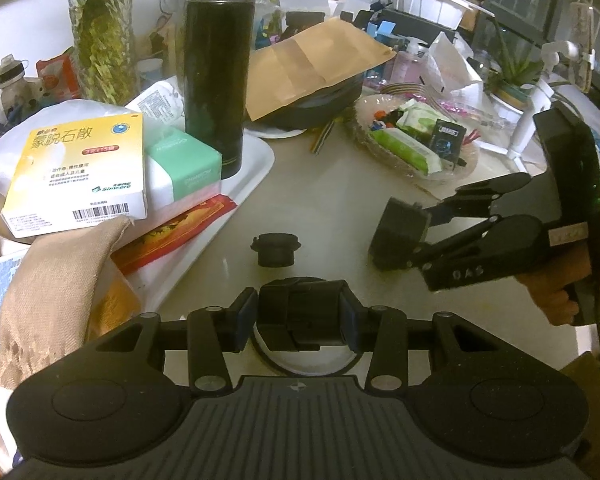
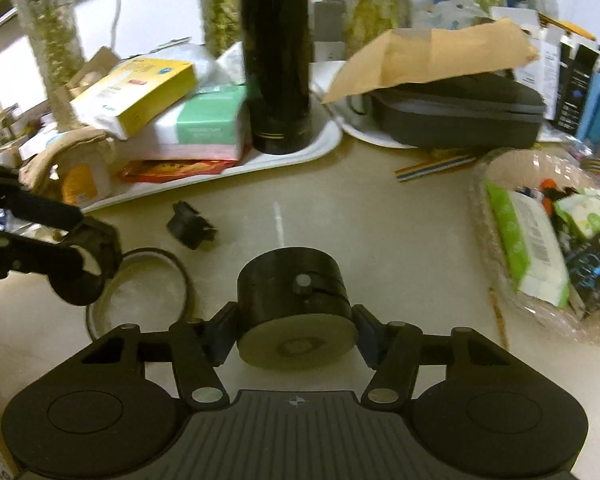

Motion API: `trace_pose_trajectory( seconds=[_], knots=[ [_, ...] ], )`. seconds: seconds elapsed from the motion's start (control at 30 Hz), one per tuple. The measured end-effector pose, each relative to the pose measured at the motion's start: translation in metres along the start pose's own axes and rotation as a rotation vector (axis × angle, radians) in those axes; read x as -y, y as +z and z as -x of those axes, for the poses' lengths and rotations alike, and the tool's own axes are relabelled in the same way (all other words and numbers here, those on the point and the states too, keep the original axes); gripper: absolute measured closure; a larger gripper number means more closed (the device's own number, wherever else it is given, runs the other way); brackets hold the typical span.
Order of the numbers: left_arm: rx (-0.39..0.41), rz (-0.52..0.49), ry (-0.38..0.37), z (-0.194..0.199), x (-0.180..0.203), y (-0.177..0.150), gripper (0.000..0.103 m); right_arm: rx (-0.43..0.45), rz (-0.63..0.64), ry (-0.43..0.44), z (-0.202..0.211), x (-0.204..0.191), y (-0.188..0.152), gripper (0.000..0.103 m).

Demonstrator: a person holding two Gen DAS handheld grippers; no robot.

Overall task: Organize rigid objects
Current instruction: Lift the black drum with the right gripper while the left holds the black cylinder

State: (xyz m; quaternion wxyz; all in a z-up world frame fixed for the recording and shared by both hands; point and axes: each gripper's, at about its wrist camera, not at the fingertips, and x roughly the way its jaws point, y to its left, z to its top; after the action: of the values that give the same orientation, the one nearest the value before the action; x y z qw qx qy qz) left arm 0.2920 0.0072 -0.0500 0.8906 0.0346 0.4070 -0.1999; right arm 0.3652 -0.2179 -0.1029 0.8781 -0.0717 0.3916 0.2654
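My left gripper (image 1: 300,318) is shut on a small black plastic part (image 1: 300,312) and holds it over a round black-rimmed dish (image 1: 308,362). My right gripper (image 2: 296,326) is shut on a black round cap (image 2: 292,292) with a pale underside, held above the counter. That gripper and cap also show in the left wrist view (image 1: 400,240). A small black plug piece (image 1: 276,250) lies on the counter between them, and shows in the right wrist view (image 2: 192,226). The dish (image 2: 140,292) and left gripper (image 2: 96,264) appear at the left of the right wrist view.
A white tray (image 1: 256,168) holds a tall black flask (image 1: 218,80), a yellow medicine box (image 1: 80,172) and a green tissue pack (image 1: 184,168). A black case under a brown envelope (image 1: 316,64) sits behind. A clear basket of packets (image 1: 416,140) stands right.
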Motion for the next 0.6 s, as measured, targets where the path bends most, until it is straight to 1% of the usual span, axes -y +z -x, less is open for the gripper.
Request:
trace_pose_trajectory(
  seconds=[0.07,0.17,0.23,0.4,0.53,0.6],
  knots=[
    [0.005,0.005,0.002,0.001,-0.001,0.000,0.060,-0.005,-0.022,-0.001,0.003,0.005,0.000,0.040],
    [0.017,0.014,-0.003,0.003,-0.001,-0.001,0.060,-0.006,-0.043,0.032,0.010,0.008,-0.001,0.041],
    [0.019,0.012,-0.003,0.004,0.000,-0.001,0.060,-0.002,-0.037,0.040,0.016,0.005,-0.001,0.041],
    [0.023,-0.017,0.015,0.008,0.008,-0.004,0.060,0.012,-0.023,0.039,0.033,-0.004,-0.001,0.041],
    [0.014,-0.044,0.046,0.013,0.016,-0.007,0.060,0.023,-0.041,0.034,0.052,-0.005,-0.004,0.041],
    [0.017,-0.041,0.044,0.017,0.018,-0.009,0.060,0.029,-0.055,0.033,0.061,-0.006,-0.007,0.041]
  ],
)
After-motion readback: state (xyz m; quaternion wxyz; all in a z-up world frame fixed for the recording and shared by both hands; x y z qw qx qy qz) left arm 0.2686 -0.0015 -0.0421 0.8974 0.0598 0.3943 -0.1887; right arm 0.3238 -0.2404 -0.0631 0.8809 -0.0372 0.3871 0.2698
